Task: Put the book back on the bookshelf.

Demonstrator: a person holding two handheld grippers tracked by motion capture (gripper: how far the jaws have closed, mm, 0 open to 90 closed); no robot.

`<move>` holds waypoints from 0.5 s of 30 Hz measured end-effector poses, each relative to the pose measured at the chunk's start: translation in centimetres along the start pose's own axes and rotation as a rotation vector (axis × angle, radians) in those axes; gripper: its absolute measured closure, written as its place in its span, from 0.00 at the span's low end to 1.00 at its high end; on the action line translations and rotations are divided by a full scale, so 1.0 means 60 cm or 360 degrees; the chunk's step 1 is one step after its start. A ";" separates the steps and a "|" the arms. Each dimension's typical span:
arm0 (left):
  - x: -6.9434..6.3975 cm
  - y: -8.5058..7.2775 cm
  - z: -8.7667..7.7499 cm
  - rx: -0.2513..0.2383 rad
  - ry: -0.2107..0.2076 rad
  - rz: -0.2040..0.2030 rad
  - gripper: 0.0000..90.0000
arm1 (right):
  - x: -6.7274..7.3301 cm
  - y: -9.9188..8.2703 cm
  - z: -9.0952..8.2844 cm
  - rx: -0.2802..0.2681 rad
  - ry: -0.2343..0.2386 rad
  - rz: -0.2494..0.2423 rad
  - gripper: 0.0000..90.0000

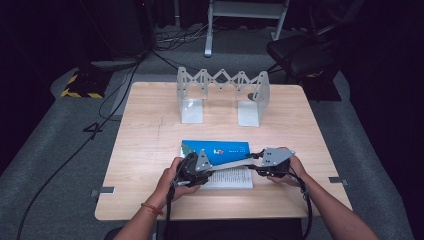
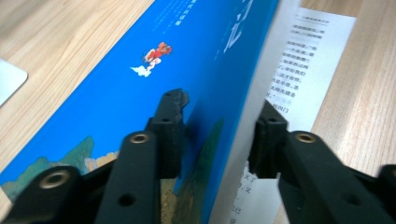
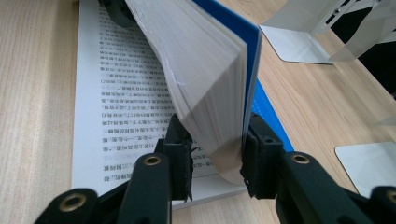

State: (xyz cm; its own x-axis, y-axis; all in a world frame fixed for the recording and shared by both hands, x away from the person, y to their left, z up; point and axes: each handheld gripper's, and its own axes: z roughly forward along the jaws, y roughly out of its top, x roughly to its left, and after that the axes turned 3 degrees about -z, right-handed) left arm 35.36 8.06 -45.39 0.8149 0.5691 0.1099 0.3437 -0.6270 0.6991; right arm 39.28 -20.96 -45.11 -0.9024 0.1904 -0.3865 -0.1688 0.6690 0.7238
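Presently the book (image 1: 220, 162) lies open, well short of the bookend rack (image 1: 222, 95). Left gripper (image 2: 217, 123) and right gripper (image 3: 217, 147) both clamp its raised half; closing and shelving remain, by my judgement.

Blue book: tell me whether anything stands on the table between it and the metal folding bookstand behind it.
Nothing visible does. The blue book, gripped at each end by the left gripper and right gripper, lies near the front edge; bare wooden table separates it from the metal folding bookstand.
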 end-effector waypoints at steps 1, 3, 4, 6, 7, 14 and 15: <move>-0.002 0.002 0.001 0.0004 -0.0003 -0.0013 0.64 | 0.002 0.002 -0.001 0.0010 0.0001 0.0000 0.75; -0.007 0.006 0.005 0.0008 0.0012 -0.0013 0.60 | 0.007 0.009 -0.002 0.0029 -0.0011 -0.0027 0.76; -0.010 0.010 0.009 0.0033 0.0022 -0.0005 0.58 | 0.011 0.013 -0.003 0.0032 -0.0008 -0.0032 0.77; -0.015 0.014 0.015 0.0042 0.0029 0.0008 0.53 | 0.017 0.021 -0.003 0.0037 -0.0007 -0.0056 0.78; -0.018 0.016 0.018 0.0054 0.0045 0.0013 0.51 | 0.019 0.025 -0.004 0.0045 -0.0003 -0.0060 0.79; -0.028 0.021 0.021 0.0065 0.0168 0.0078 0.65 | 0.029 0.043 -0.003 0.0064 -0.0020 -0.0063 0.80; -0.032 0.020 0.019 0.0042 0.0196 0.0126 0.70 | 0.028 0.045 -0.004 0.0060 -0.0037 -0.0069 0.79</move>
State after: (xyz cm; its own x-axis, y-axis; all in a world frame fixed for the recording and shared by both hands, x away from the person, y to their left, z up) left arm 34.75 5.59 -45.58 0.7772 0.5771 0.2510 0.2940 -0.6856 0.6660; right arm 37.18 -18.99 -43.66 -0.8851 0.1771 -0.4303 -0.1919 0.7034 0.6844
